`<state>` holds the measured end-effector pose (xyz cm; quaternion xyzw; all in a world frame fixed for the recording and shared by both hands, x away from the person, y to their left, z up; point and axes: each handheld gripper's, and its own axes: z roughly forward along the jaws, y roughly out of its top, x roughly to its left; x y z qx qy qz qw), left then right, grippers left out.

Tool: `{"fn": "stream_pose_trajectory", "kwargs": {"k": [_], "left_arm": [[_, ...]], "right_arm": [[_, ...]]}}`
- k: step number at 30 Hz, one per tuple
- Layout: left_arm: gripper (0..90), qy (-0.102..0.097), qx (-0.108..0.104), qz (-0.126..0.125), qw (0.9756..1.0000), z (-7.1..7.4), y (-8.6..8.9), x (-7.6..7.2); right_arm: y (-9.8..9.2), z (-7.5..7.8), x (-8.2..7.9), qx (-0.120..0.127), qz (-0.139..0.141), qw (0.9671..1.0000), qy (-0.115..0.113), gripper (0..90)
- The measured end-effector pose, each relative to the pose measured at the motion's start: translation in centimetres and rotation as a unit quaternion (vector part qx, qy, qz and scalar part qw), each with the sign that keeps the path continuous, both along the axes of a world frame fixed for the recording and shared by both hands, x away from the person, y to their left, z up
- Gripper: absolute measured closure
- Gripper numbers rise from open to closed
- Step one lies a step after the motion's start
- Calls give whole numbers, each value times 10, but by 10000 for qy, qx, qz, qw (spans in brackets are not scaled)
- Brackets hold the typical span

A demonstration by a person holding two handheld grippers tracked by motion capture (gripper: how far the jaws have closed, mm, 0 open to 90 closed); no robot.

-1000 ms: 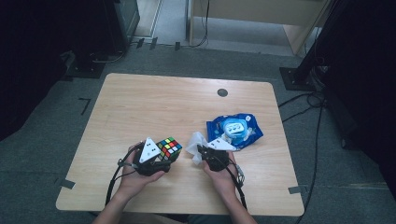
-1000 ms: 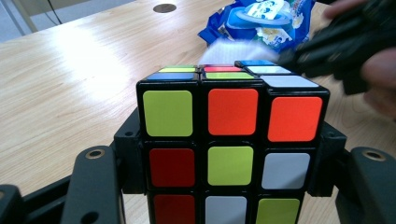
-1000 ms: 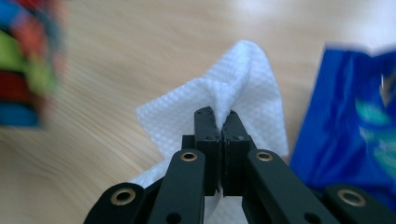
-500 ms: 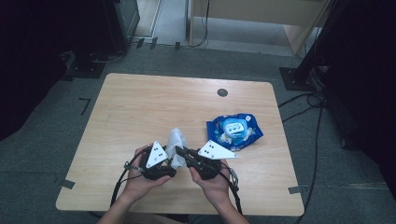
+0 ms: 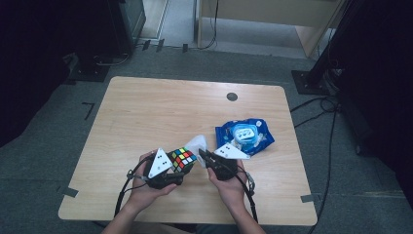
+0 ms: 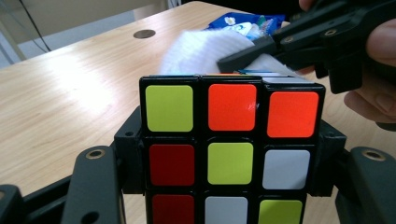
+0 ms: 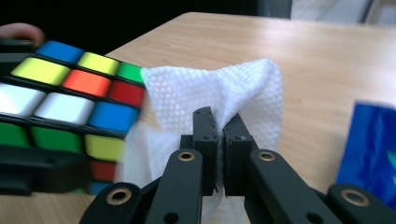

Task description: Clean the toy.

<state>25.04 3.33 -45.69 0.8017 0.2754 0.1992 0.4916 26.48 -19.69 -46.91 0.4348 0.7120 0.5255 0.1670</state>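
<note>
- Since a moment ago, my right gripper [image 5: 203, 157] has drawn the white wipe [image 5: 197, 144] back off the puzzle cube [image 5: 181, 159], uncovering its top.
- Bottom row of the cube is cut off in the left gripper view.
- Left gripper [image 5: 171, 168] clamps the cube; right gripper's jaws are pinched tight on the wipe, just beside the cube.
- Blue wipes packet [image 5: 246, 136] lies on the table [image 5: 146, 107]; its contents are too blurred to tell.

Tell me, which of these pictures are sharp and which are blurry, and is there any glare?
High view: dim surroundings, evenly lit table, everything small but fairly sharp. Left gripper view: the puzzle cube is crisp, with bright glare on the wood at left, and the white wipe behind is washed out. Right gripper view: the wipe's weave is sharp at the right gripper, while the cube and the blue packet are soft.
</note>
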Motion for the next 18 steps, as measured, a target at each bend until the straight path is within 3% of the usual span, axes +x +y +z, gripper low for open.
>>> {"fn": "stream_pose_trajectory", "kwargs": {"k": [2,6,10,13,16,18], "left_arm": [[340,25,44,34,10000,-2,2,2],[340,74,89,68,9999,-4,2,3],[340,23,178,-32,9998,-5,-5,-1],[340,-14,196,-129,9997,-4,-10,-4],[340,-65,47,-210,9997,0,-10,-7],[340,-80,-18,-208,9998,2,-8,-7]], "right_arm": [[-5,0,0,137,-72,9998,79,874],[-2,23,-9,384,122,9988,-283,874],[13,45,-26,714,610,9934,-658,873],[24,51,-35,833,950,9887,-812,867],[29,45,-35,624,935,9906,-780,864],[27,37,-30,642,814,9927,-620,864]]}}
